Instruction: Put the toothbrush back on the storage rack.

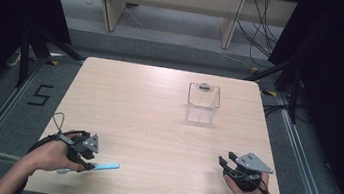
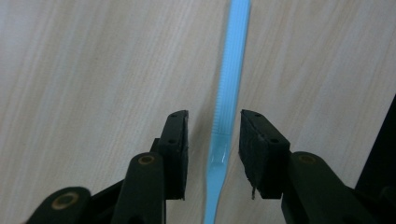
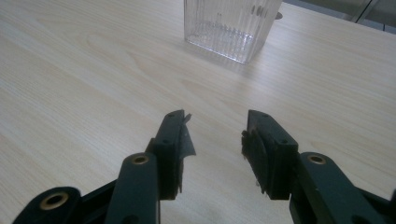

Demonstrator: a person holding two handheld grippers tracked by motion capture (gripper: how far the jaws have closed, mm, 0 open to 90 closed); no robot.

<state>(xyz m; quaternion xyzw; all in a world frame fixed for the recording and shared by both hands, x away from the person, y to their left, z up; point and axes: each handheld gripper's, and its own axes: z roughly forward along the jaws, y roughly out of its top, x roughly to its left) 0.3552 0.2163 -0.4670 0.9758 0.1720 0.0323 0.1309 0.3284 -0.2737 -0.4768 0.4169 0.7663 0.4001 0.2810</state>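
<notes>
Jaws of our left gripper (image 2: 214, 156) straddle the pale blue toothbrush (image 2: 229, 93), pads either side of its ribbed handle with a gap showing, nothing pinched. It lies flat near the table's (image 1: 159, 100) front-left edge. Our right gripper (image 3: 217, 140) hangs half open and empty over bare, light wood grain. Beyond it stands a clear, ribbed, square plastic cup (image 3: 231, 25), well apart. A "5" (image 1: 40, 95) marks the floor.

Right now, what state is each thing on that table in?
Blue toothbrush: lying flat on the table, between the left jaws, not yet pinched.
Clear container: upright, apart from both grippers; contents unclear.
Left gripper: jaws open, straddling the toothbrush.
Right gripper: jaws open, holding nothing.
</notes>
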